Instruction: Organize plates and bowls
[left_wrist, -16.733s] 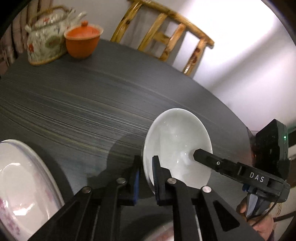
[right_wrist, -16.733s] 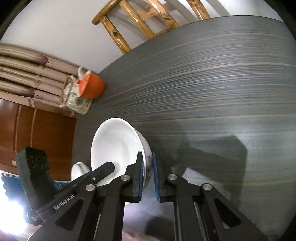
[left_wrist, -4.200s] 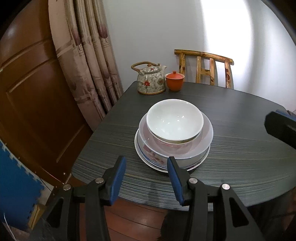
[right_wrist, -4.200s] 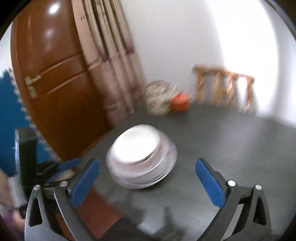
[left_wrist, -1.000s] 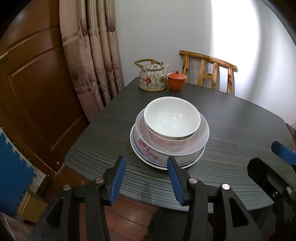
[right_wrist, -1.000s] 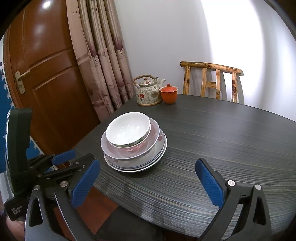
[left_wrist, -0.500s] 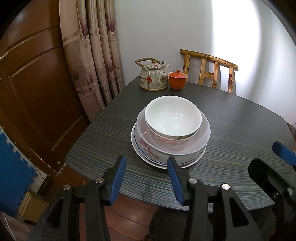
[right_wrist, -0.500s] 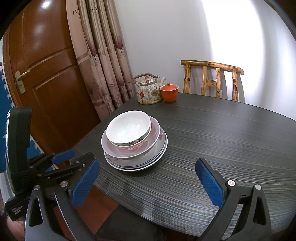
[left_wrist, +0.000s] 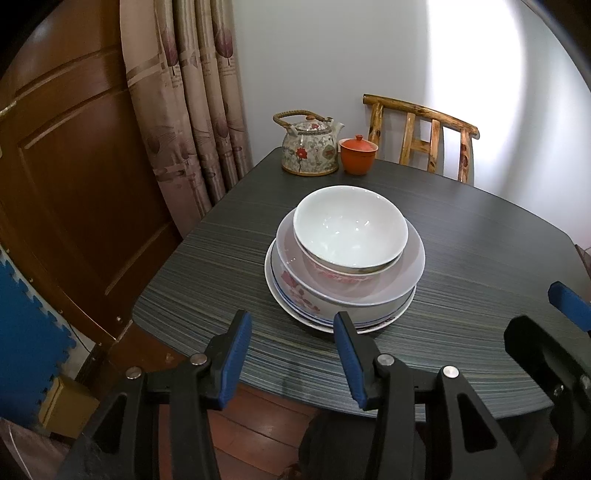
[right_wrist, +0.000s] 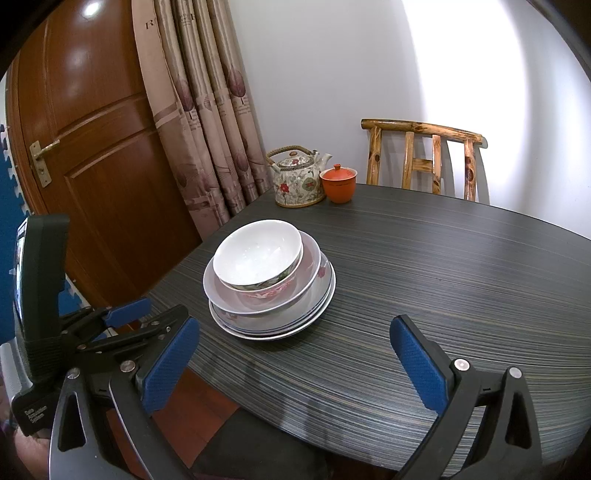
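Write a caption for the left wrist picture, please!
Open left gripper faces a white bowl nested atop stacked dishes on a dark table.

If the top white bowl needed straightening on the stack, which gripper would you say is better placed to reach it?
Probably the left gripper: it is open and the stack's white bowl lies almost straight ahead of it. The right gripper, also open, has the stack off to its left.

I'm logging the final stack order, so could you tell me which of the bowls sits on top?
The small plain white bowl sits on top, nested inside the wider pinkish bowl with red flowers. That wider bowl rests on the plates beneath.
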